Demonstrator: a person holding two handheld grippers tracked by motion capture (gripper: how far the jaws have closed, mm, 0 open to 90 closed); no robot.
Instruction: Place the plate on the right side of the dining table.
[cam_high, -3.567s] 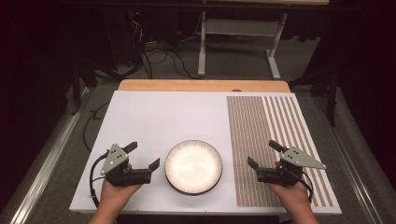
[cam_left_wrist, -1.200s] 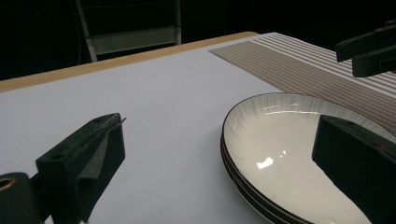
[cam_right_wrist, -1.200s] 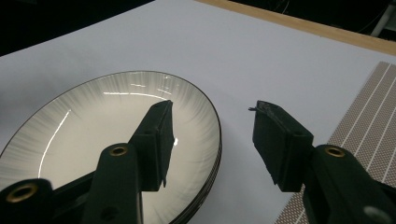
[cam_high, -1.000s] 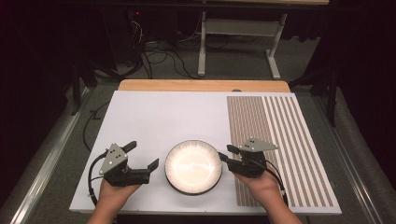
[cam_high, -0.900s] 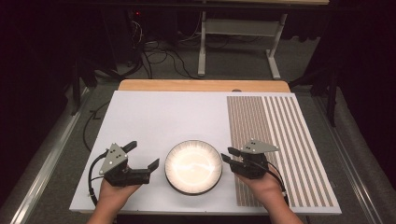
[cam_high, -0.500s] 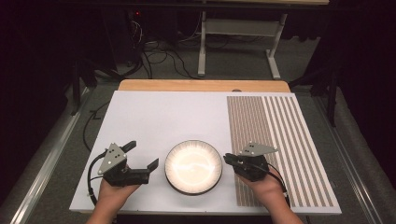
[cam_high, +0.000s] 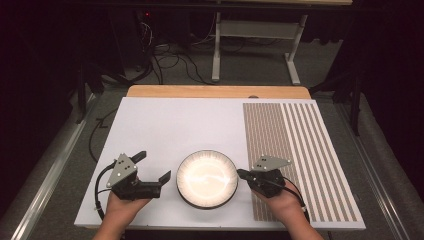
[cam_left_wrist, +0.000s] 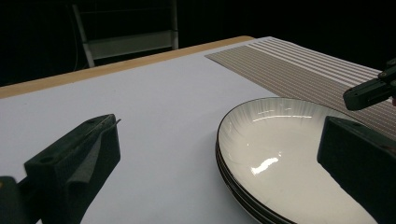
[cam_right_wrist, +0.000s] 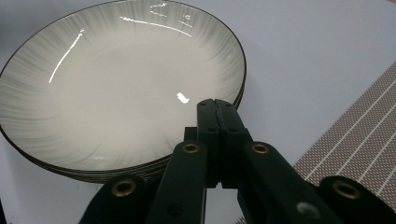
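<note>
Two grippers are flanking a small stack of white plates (cam_high: 206, 178) that is sitting near the front edge of a white table (cam_high: 175, 125), and the gap between the right-hand tool and the rim is the thing to watch. The right gripper (cam_high: 242, 174) is pointing its tips straight at the stack's right edge, with its jaws having just been closing and now pressed flat together; in the right gripper view the joined tips (cam_right_wrist: 215, 105) are lying over the near rim of the top plate (cam_right_wrist: 116, 88), apparently just above or against it, though contact cannot be confirmed and nothing is clamped between them. The stack is lying directly ahead of those jaws, and being round it offers no long axis, so any rim point is serving equally. The left gripper (cam_high: 152, 169) is waiting with its jaws spread wide, the plates just off its right jaw and none of them between the pads; the left gripper view shows the stack (cam_left_wrist: 280, 158) ahead and to the right of its opening. The right hand is judged the nearer of the two. The top plate is holding nothing, its glazed bowl only catching the light. A striped mat (cam_high: 295, 160) is lying beneath and behind the right gripper.
</note>
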